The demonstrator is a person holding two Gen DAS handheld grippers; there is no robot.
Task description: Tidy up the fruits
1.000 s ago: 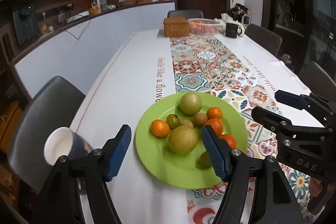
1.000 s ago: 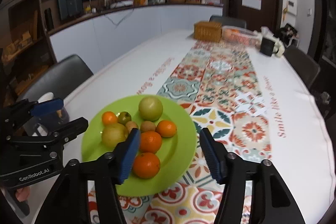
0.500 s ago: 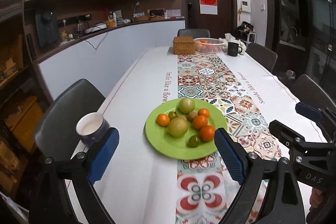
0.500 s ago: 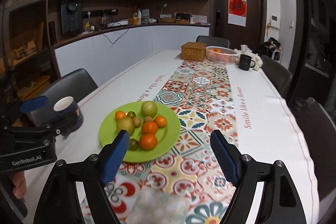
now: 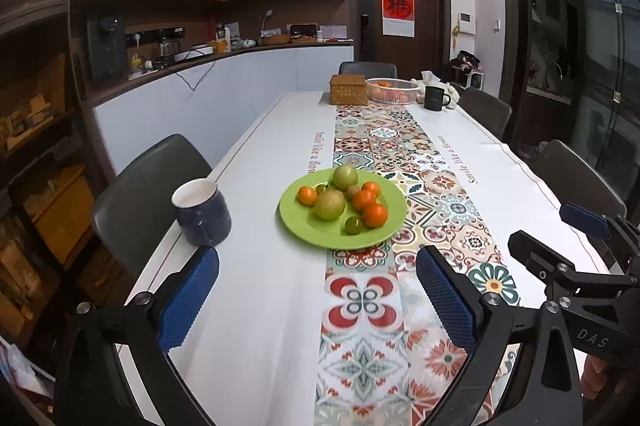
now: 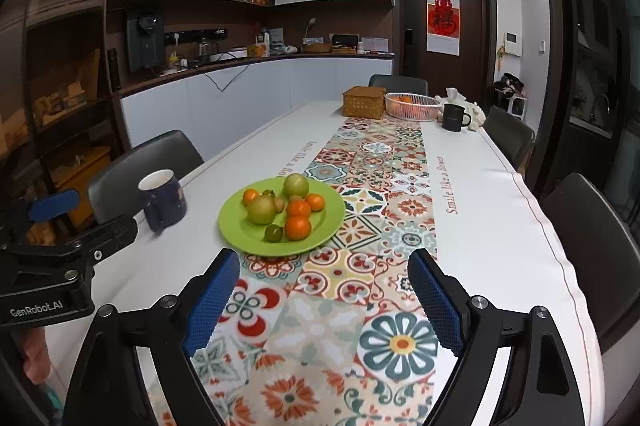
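Observation:
A green plate (image 5: 304, 232) (image 6: 240, 232) lies on the table where the white cloth meets the patterned runner. It holds several fruits: oranges (image 5: 375, 215), two large yellow-green fruits (image 5: 329, 204), small brown ones and small green ones. My left gripper (image 5: 316, 266) hangs short of the plate, its jaws opening with nothing between them. My right gripper (image 6: 323, 266) also hangs short of the plate over the runner, its jaws opening and empty. Each gripper shows at the edge of the other's view, the right gripper (image 5: 552, 230) and the left gripper (image 6: 88, 216).
A dark blue mug (image 5: 200, 210) (image 6: 162, 200) stands left of the plate near the table edge. At the far end are a wicker box (image 5: 348, 89), a white wire basket (image 5: 392, 91) of oranges and a black mug (image 5: 435, 97). Chairs (image 5: 144, 186) line both sides.
Both grippers have drawn back from the plate and risen a little, so the plate looks smaller and farther. Both pairs of jaws have spread wider. The fruits have not moved.

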